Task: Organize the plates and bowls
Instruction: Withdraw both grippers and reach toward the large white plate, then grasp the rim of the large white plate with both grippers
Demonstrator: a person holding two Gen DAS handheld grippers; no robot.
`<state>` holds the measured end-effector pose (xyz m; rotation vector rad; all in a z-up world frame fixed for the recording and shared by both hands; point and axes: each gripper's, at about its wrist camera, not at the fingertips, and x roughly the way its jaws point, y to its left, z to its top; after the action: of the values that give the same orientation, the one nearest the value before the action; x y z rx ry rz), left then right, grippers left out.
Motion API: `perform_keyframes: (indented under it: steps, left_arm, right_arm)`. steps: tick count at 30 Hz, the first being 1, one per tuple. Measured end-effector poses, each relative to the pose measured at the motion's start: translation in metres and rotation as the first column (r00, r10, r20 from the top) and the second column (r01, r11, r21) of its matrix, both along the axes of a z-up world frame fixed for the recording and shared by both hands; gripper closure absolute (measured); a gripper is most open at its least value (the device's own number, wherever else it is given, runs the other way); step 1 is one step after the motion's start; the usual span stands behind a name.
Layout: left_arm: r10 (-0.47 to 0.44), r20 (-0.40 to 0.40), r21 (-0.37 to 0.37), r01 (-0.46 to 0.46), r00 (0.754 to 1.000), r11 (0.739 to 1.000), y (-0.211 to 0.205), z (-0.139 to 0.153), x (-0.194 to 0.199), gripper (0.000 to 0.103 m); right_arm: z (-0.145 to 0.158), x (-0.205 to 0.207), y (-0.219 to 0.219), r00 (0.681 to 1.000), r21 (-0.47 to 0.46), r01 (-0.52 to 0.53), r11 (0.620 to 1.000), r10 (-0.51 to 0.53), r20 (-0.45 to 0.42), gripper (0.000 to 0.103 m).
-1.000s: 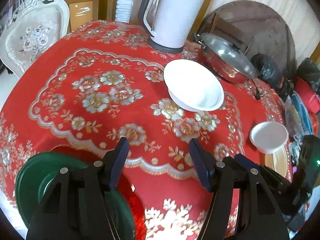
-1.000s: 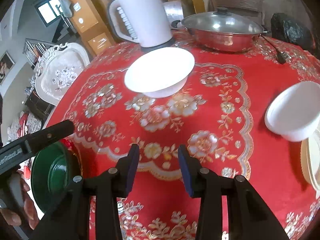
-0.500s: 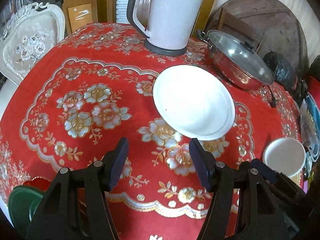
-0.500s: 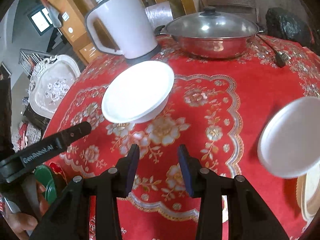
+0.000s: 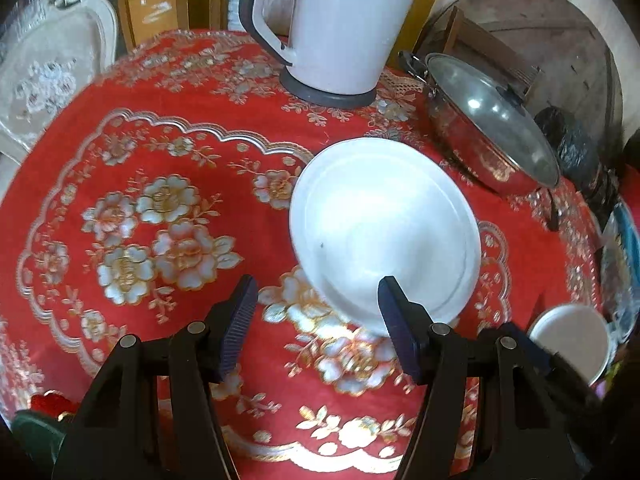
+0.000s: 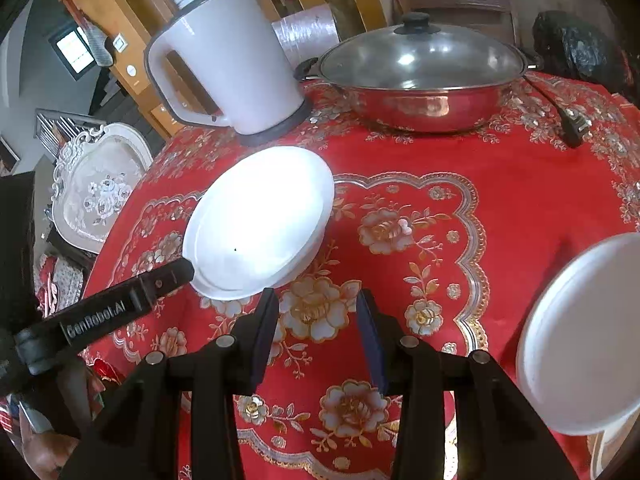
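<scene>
A large white bowl (image 5: 384, 236) sits mid-table on the red flowered cloth (image 5: 160, 184). My left gripper (image 5: 316, 304) is open at the bowl's near-left rim, one finger in front of the rim and the other over the cloth. In the right wrist view its finger (image 6: 120, 304) reaches the large white bowl (image 6: 260, 220) at its edge; I cannot tell whether they touch. My right gripper (image 6: 316, 320) is open over bare cloth, just right of that bowl. A smaller white bowl (image 6: 580, 340) (image 5: 568, 340) stands to the right on a cream plate (image 6: 600, 452).
A white kettle (image 5: 340, 28) and a steel pot with a glass lid (image 5: 492, 128) stand behind the bowl. A black plug (image 6: 568, 120) lies by the pot. A green plate (image 5: 32, 436) shows at the near left edge. A white chair (image 5: 48, 72) stands beyond the table.
Both grippers have moved forward across the table to the large white bowl. The green plates have slid almost out of the left wrist view. Neither gripper's jaws have changed.
</scene>
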<state>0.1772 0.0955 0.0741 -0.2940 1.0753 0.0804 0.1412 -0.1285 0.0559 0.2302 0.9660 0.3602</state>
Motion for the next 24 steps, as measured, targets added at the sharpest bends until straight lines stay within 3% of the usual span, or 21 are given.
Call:
perform_keyframes:
  steps: [9,11,12,17,24]
  left_arm:
    - [0.011,-0.067,-0.065,-0.015,0.998,0.998,-0.002,-0.024,0.03,0.04]
    - [-0.004,-0.074,-0.062,0.0,0.997,0.998,-0.007,-0.027,0.029,0.055]
    - [-0.015,-0.087,-0.046,0.011,0.996,0.999,-0.011,-0.028,0.029,0.068]
    - [-0.08,-0.134,-0.061,0.072,0.988,0.996,-0.023,-0.035,0.026,0.083]
    - [-0.139,-0.156,-0.122,0.12,0.978,0.985,-0.027,-0.032,0.013,0.086]
  right_arm:
    - [-0.009,0.004,-0.011,1.0,0.011,0.009,1.0,-0.009,-0.013,0.062]
    - [-0.011,0.004,-0.014,1.0,0.011,0.014,1.0,-0.014,-0.015,0.062]
    - [-0.012,0.004,-0.016,1.0,0.012,0.018,1.0,-0.017,-0.017,0.062]
    - [-0.021,0.008,-0.023,0.999,0.02,0.036,0.999,-0.035,-0.034,0.056]
    - [-0.02,0.009,-0.027,0.999,0.043,0.044,0.998,-0.043,-0.026,0.056]
